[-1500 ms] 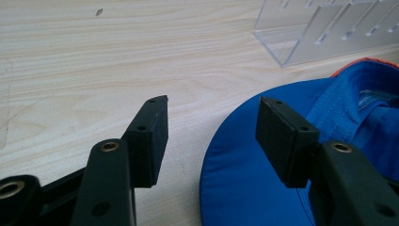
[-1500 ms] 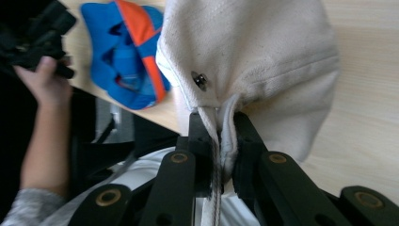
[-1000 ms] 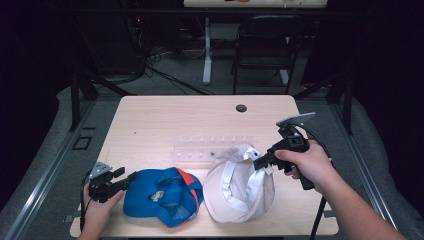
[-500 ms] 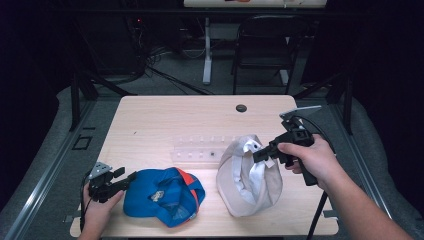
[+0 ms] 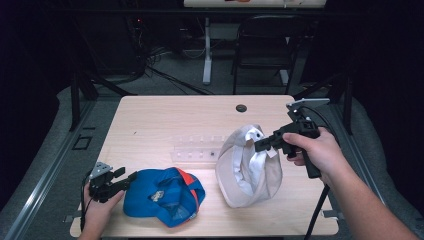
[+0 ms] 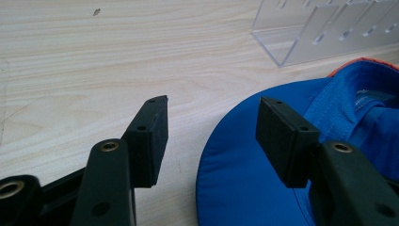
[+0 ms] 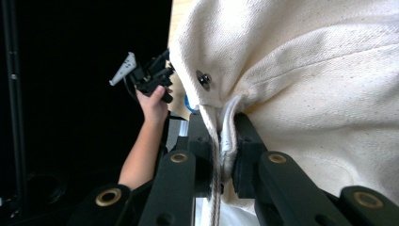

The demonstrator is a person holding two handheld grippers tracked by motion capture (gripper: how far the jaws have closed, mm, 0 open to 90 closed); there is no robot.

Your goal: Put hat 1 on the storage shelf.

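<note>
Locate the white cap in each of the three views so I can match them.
High view: white cap right of centre, lifted by its edge in the right gripper.
Left gripper view: not in it.
Right gripper view: white cap fills the upper right, edge pinched between the jaws.
Shared landmark: left gripper.

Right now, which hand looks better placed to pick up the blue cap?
The left. Its tongs stand open right at the blue cap, one pad over the brim, nothing held. The right tongs are shut on the white cap, holding it tilted up off the table, so that hand is busy.
</note>
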